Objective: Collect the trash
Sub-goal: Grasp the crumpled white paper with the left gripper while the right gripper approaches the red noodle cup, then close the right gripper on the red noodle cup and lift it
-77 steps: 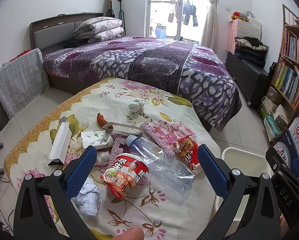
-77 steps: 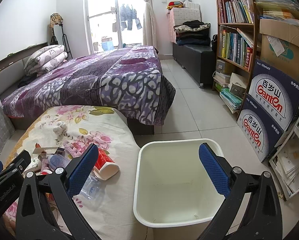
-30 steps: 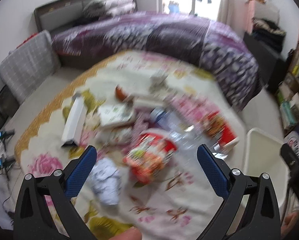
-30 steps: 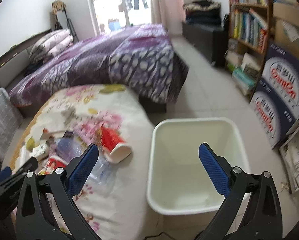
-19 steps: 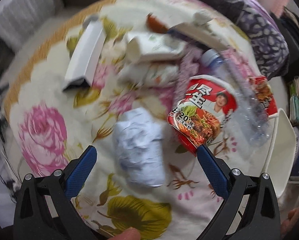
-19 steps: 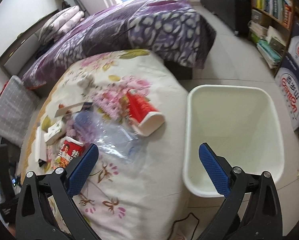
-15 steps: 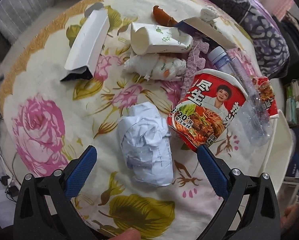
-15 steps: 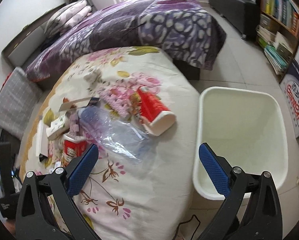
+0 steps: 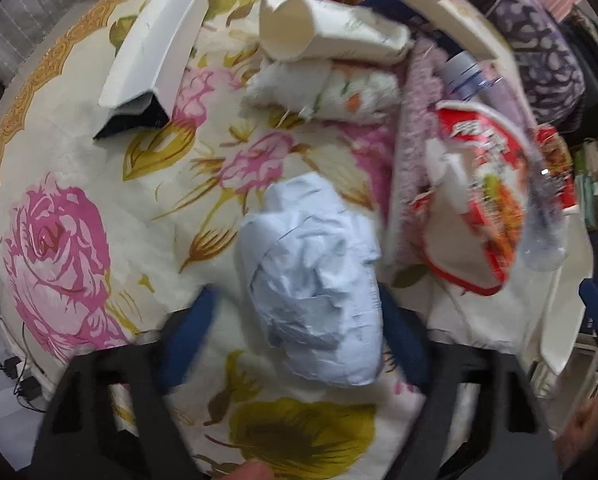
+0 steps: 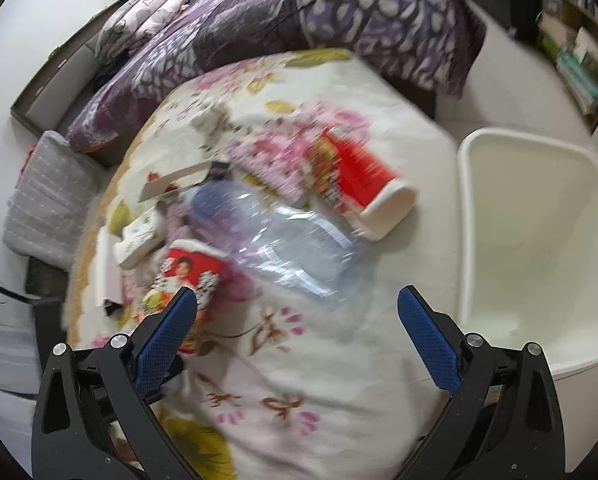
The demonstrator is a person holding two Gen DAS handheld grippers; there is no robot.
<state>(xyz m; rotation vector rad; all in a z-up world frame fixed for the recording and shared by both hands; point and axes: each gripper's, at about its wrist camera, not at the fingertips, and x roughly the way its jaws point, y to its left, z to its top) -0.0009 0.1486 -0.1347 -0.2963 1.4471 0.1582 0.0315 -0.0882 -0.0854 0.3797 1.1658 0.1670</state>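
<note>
- My left gripper (image 9: pixel 295 320) is down over the crumpled paper ball (image 9: pixel 315 300), which lies on the flowery tablecloth (image 9: pixel 79 168) near my edge of the table. The blue pads sit on either side of it with the jaws partway in. The frame is smeared, so I can't say whether they're actually touching paper yet.
- I'd guess the paper weighs next to nothing and squashes easily. It should crush down and hold rather than slip, so a squeeze across the fat middle is what I'd go for.
- The noodle cup (image 9: pixel 471 200) is just to its right, close enough to nudge if I come in sloppy.
- My right gripper (image 10: pixel 297 330) is spread wide with nothing in it, hanging over the cloth near the clear plastic bottle (image 10: pixel 283 236).
- The bottle looks thin, crinkly and slick, so I'd take it across the body.
- The white bin (image 10: pixel 483 216) is off the table's right edge.
</note>
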